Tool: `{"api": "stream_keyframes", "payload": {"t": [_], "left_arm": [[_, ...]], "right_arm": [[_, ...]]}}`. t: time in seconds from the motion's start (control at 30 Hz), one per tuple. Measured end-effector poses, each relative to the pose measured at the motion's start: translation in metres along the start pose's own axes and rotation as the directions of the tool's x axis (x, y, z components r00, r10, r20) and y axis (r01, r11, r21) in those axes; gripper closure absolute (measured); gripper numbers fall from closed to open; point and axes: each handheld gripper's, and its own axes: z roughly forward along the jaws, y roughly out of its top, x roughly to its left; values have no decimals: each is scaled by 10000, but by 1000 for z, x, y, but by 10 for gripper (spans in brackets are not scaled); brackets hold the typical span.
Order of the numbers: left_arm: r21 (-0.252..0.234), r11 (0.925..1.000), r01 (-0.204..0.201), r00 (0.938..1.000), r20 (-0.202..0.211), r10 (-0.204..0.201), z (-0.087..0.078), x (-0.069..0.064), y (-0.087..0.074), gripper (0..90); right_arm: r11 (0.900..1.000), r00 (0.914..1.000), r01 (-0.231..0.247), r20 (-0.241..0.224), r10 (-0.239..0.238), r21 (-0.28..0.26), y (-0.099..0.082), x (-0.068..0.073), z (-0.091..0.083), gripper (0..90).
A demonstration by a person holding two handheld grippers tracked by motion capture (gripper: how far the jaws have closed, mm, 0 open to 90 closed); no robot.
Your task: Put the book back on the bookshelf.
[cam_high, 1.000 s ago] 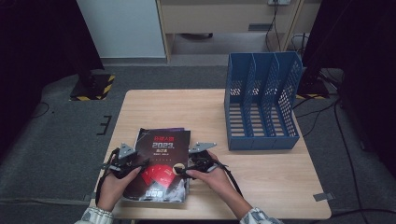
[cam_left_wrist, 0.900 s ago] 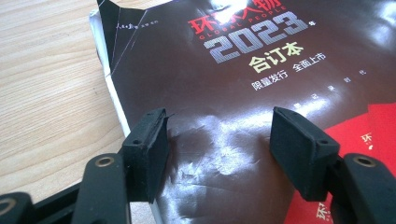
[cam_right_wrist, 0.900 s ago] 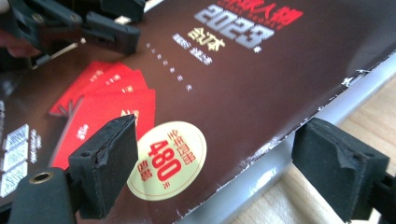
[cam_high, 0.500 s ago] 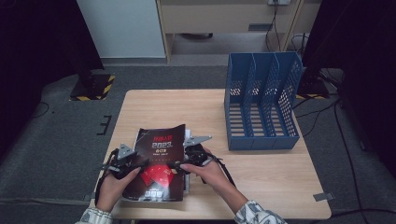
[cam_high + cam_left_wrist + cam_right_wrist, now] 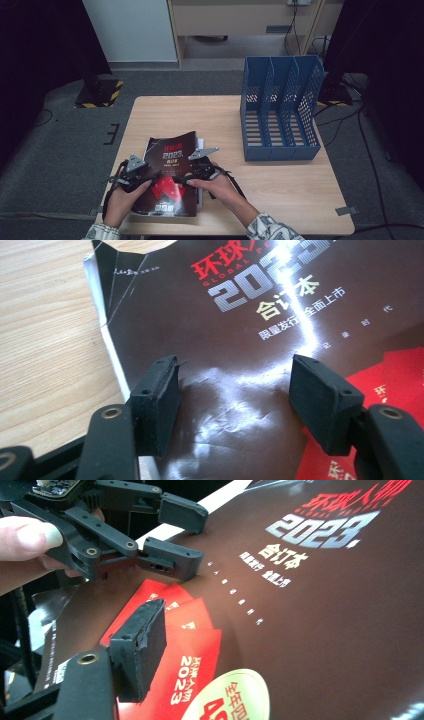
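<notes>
A dark magazine [image 5: 172,160] with red print lies at the table's near left, on top of other papers. My left gripper [image 5: 142,176] rests on its left part. In the left gripper view it [image 5: 240,400] stands open, both pads down on the creased glossy cover [image 5: 240,330]. My right gripper [image 5: 189,176] is at the magazine's right side and its jaws have just been closing. In the right gripper view one pad [image 5: 142,640] hovers over the cover [image 5: 310,605], and the other jaw is hidden behind the cover. The left gripper [image 5: 192,537] sits opposite.
A blue file rack [image 5: 280,112] with several upright slots stands at the table's right back. Bare wood [image 5: 280,195] lies in front of it. The table's near edge runs just under the person's hands. Cables and dark floor surround the table.
My right gripper has slid left onto the magazine's right side. The magazine has turned a little, its far edge now higher. The left gripper has stayed put.
</notes>
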Motion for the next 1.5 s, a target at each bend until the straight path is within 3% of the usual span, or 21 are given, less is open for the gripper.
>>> {"api": "stream_keyframes", "payload": {"t": [0.13, 0.2, 0.27, 0.3, 0.33, 0.5, 0.53, 0.6, 0.8, 0.93, 1.1, 1.23, 1.5], "left_arm": [[-29, 10000, 30, 10000, 28, -30, 0, 0, 0, 365], [-53, 10000, 5, 10000, 42, -5, 0, 0, 0, 361], [-65, 10000, 5, 10000, 62, -5, 1, 0, 0, 342], [-74, 10000, 57, 9999, 102, -56, 1, 0, 0, 315], [-71, 10000, 55, 10000, -53, -55, 0, 2, 2, 300], [-963, 9939, 536, 9965, -583, -594, -12, 13, 4, 260], [-963, 9939, 536, 9965, -583, -594, -12, 13, 4, 249], [-1388, 9866, 862, 9940, -554, -946, -16, 18, 4, 236], [-1389, 9855, 973, 9939, -390, -1036, -12, 19, 4, 196], [-1293, 9877, 878, 9957, -187, -909, -9, 18, 4, 172], [-1118, 9894, 927, 9957, 164, -914, -5, 19, 3, 170], [-1188, 9884, 946, 9955, 152, -934, -4, 19, 4, 169], [-1405, 9850, 1005, 9945, 422, -954, -2, 17, 7, 165]], "right_arm": [[10000, 10000, -78, 25, 78, 50, 0, 1, 2, 395], [9995, 9994, -318, 140, 317, 62, 0, 0, 1, 474], [9988, 9986, -491, 183, 490, 40, 0, -1, 1, 498], [9979, 9976, -641, 249, 642, -74, 1, -3, -1, 589], [9975, 9973, -685, 236, 689, -171, 1, -4, -2, 616], [9959, 9970, -684, 326, 704, -593, 5, -2, -9, 753], [9959, 9970, -684, 326, 704, -593, 5, -2, -9, 753], [9950, 9971, -633, 362, 663, -779, 7, -2, -15, 793], [9940, 9976, -385, 527, 441, -1023, 9, 0, -23, 808], [9908, 9960, 104, 898, 18, -1350, 14, 2, -32, 829], [9897, 9941, 205, 1079, -52, -1416, 15, 1, -37, 836], [9877, 9945, 252, 1040, -91, -1540, 16, 0, -39, 839], [9758, 9883, 1032, 1310, -786, -1929, 27, 5, -55, 849]]}}
